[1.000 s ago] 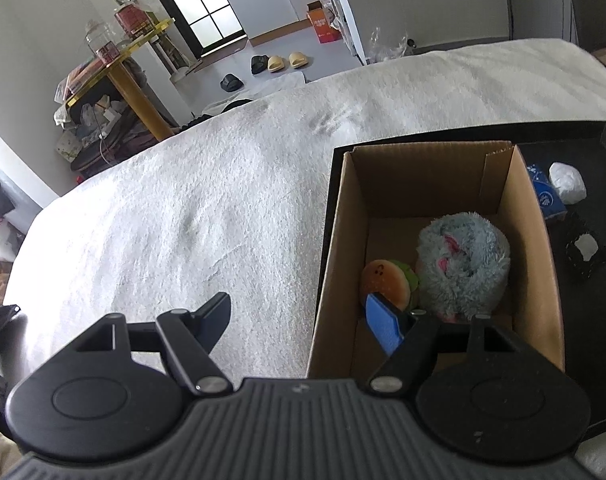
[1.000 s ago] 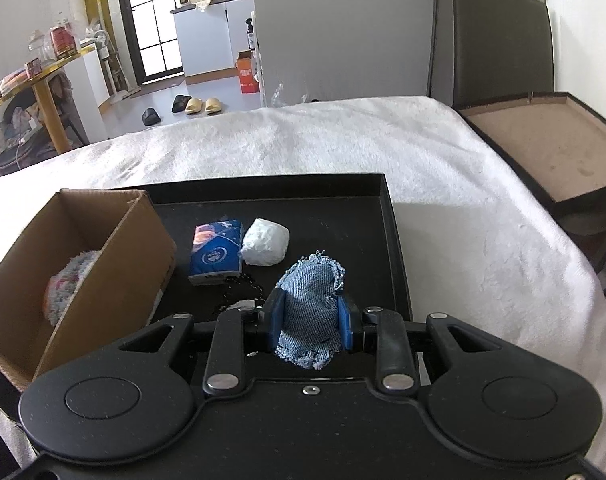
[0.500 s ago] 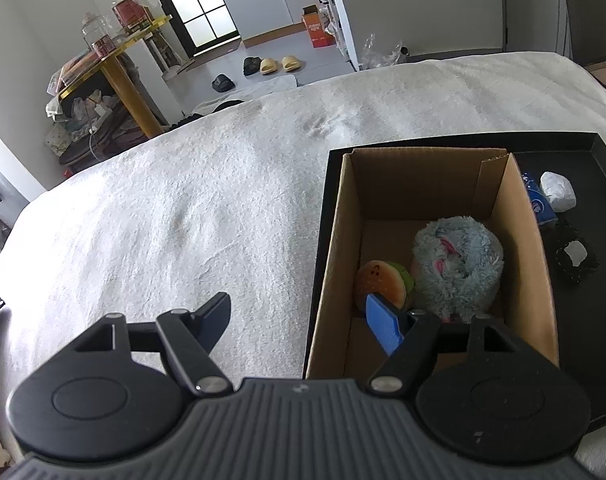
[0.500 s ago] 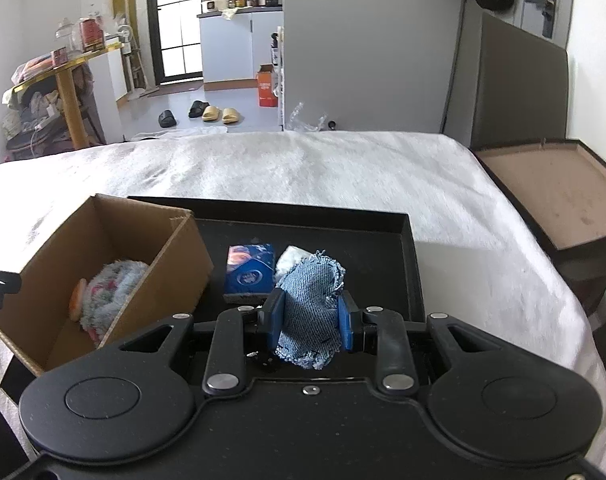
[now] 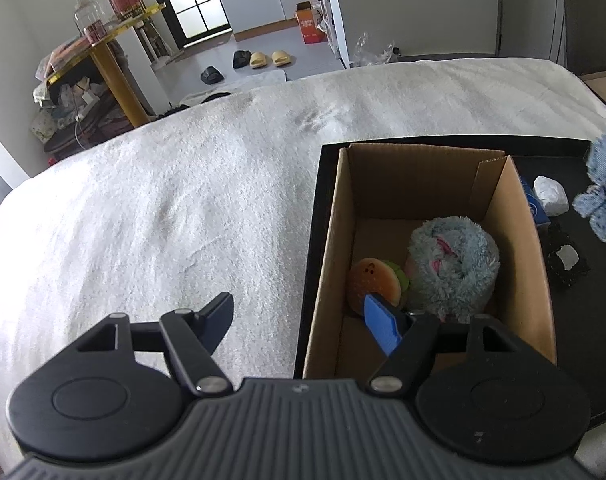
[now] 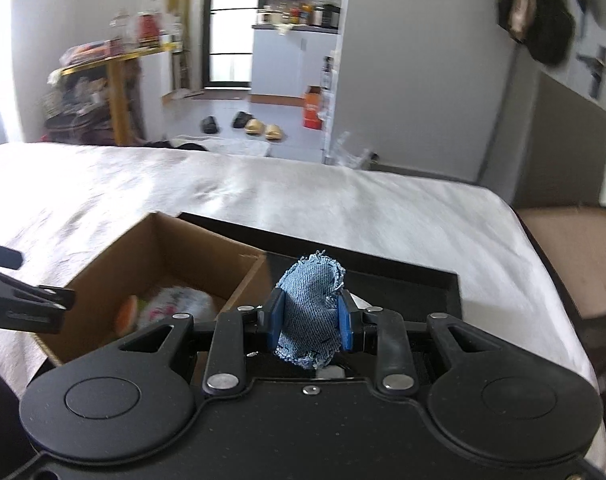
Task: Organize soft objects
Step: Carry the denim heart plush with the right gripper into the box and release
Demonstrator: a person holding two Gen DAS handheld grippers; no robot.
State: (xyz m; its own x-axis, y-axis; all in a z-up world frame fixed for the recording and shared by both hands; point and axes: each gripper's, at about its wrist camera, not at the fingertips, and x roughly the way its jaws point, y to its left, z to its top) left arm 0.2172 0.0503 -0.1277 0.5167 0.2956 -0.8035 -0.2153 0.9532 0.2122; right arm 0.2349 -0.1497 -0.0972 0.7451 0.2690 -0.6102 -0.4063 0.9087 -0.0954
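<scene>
While the right gripper (image 6: pixel 309 322) carries the denim scrap (image 6: pixel 311 312), jaws clenched, it has risen toward the cardboard box (image 6: pixel 159 248). Left gripper (image 5: pixel 299 320) hangs released, empty. Drop-in looks next.

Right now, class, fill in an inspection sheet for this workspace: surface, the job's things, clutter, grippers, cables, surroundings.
Surface: white blanket with a black tray on it.
Job's things: cardboard box on the tray, holding a fluffy blue plush and a burger plush; denim piece lifted clear of the tray.
Clutter: blue tissue pack, white wad and a small black item on the tray.
Grippers: left gripper open astride the box's near wall, holding nothing; right gripper shut on the denim piece.
Cables: nothing seen.
Surroundings: slippers, yellow-legged table, brown-topped cabinet.
</scene>
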